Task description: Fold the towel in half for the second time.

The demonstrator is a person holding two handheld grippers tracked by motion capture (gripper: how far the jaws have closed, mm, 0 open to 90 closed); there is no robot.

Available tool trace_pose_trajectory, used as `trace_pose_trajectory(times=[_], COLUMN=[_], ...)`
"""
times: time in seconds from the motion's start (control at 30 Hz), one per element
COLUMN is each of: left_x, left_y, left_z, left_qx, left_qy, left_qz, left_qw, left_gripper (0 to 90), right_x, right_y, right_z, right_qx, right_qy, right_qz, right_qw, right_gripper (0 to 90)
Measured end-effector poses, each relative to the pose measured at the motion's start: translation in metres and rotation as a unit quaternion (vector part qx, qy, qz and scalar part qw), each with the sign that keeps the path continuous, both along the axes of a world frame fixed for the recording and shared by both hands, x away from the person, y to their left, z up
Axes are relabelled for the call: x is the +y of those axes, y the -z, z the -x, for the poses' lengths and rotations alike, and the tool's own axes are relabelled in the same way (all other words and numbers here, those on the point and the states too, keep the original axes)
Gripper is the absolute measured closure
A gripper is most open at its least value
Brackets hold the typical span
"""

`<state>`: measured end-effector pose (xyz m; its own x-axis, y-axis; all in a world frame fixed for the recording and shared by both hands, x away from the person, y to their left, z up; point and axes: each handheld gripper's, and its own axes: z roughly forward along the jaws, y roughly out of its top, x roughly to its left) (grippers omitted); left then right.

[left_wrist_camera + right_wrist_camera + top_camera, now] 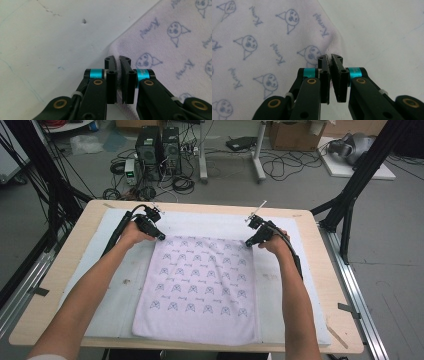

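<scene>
Both grippers pinch the far corners of a pale lilac terry towel [200,287] printed with small blue cartoon faces and script. On the left gripper [161,236] the two black jaws are pressed together over the towel's far-left corner — its own view shows the hemmed edge of the cloth [160,50] caught between the pads. On the right gripper [249,243] the jaws are likewise clamped on the far-right corner, with the towel's edge [262,50] squeezed in the narrow slit between them. The towel lies flat and spread out on a pale blue-white mat [110,280] covering the light wooden desk [60,285] — its near edge is close to the person's side, and the forearms run along its two long sides.
</scene>
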<state>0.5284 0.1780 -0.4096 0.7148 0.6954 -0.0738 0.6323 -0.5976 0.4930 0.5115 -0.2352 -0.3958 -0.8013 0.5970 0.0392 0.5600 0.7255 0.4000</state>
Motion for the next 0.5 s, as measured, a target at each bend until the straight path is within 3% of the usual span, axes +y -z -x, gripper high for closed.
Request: trace_pose_trajectory(times=[0.2, 0.5], left_x=[0.005, 0.013], left_y=[-0.011, -0.05], left_z=[0.009, 0.034], left_qx=[-0.011, -0.046], left_qy=[0.018, 0.061], left_qz=[0.011, 0.037], left_qw=[0.9997, 0.9964], left_gripper=[85.6, 85.5], right_x=[-0.001, -0.008], right_y=[-0.01, -0.033], right_z=[0.005, 0.021], right_qx=[-0.011, -0.029], right_qy=[0.0, 0.004], right_qz=[-0.007, -0.033], right_qw=[0.9999, 0.999], right_gripper=[86.0, 85.9])
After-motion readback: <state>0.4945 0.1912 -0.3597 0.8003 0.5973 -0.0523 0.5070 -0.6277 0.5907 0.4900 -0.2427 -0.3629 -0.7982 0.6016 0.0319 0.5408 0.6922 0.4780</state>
